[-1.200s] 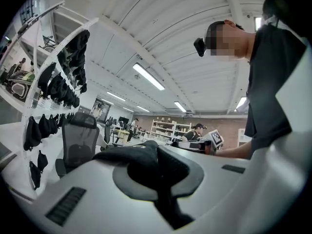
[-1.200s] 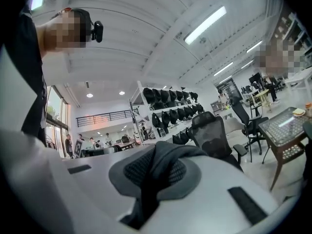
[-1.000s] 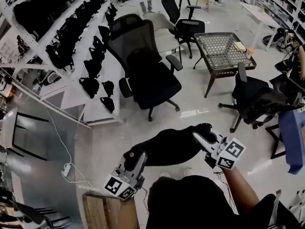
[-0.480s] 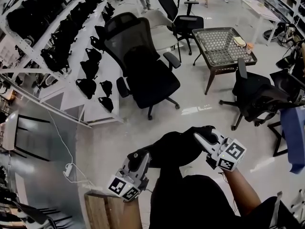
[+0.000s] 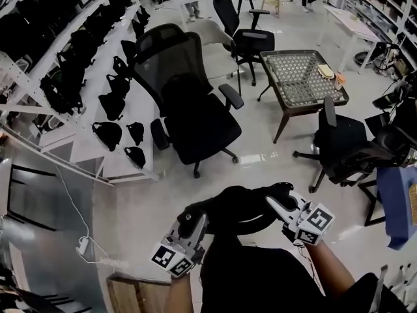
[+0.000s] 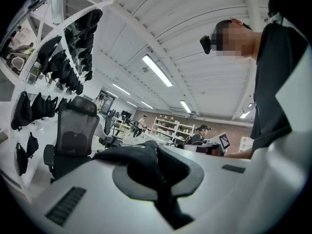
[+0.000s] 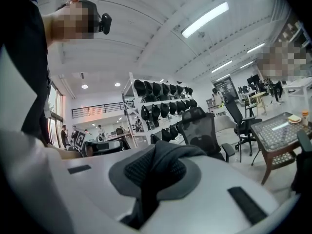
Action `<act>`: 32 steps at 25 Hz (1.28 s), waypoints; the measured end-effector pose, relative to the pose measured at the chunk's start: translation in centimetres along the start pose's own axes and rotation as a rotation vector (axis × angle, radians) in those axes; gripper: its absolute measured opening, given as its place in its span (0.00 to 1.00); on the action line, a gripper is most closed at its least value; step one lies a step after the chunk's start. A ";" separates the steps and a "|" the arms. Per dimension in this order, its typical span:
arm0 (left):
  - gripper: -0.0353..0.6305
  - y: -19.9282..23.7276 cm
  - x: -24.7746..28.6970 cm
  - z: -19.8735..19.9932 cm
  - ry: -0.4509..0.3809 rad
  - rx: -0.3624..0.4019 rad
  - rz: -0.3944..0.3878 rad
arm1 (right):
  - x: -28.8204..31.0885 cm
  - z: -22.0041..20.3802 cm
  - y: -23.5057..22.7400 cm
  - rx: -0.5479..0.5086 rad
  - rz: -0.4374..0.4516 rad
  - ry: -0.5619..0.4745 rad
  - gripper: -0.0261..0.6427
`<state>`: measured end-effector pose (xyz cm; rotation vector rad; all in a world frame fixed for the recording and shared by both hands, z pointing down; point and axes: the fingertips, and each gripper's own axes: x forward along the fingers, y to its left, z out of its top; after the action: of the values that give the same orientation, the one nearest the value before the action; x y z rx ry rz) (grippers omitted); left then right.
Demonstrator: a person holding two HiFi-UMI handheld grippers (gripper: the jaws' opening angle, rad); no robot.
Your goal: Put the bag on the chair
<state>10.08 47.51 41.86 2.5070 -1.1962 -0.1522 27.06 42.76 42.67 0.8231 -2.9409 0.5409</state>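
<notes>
A black bag [image 5: 238, 208] hangs between my two grippers in front of the person, low in the head view. My left gripper [image 5: 190, 225] is shut on the bag's left end; dark fabric [image 6: 146, 167] bunches between its jaws in the left gripper view. My right gripper [image 5: 277, 202] is shut on the bag's right end, with mesh strap fabric [image 7: 156, 172] pinched between its jaws. The black mesh office chair [image 5: 189, 106] stands ahead on the pale floor, its seat [image 5: 205, 126] empty, and shows as the chair [image 6: 73, 140] and the chair [image 7: 202, 130] in the gripper views.
White shelves [image 5: 71, 77] with several black bags run along the left. A glass-top table [image 5: 301, 77] stands right of the chair, with another black chair [image 5: 348, 149] at right and one further back [image 5: 244, 31]. A wooden box [image 5: 140, 295] sits at my lower left.
The view has advanced toward the mesh chair, which now sits a little lower and left of centre. Both grippers keep hold of the bag, which has risen slightly.
</notes>
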 end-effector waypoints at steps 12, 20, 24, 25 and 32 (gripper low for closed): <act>0.09 11.5 7.1 5.5 0.017 -0.008 -0.036 | 11.3 5.3 -9.1 0.045 -0.061 0.001 0.07; 0.09 20.8 10.5 9.8 0.005 -0.006 -0.041 | 20.2 8.5 -12.9 0.031 -0.066 0.016 0.07; 0.09 24.4 11.2 11.6 -0.006 -0.002 -0.060 | 23.6 9.9 -13.4 0.029 -0.054 0.014 0.07; 0.09 25.2 11.4 12.0 -0.006 -0.002 -0.064 | 24.4 10.1 -13.5 0.026 -0.054 0.013 0.07; 0.09 29.4 12.3 13.5 -0.011 0.014 -0.058 | 28.7 10.8 -14.8 0.061 -0.077 -0.007 0.07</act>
<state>-6.93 17.37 40.65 2.5575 -1.1325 -0.1738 10.52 13.03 41.02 0.9426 -2.8978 0.6262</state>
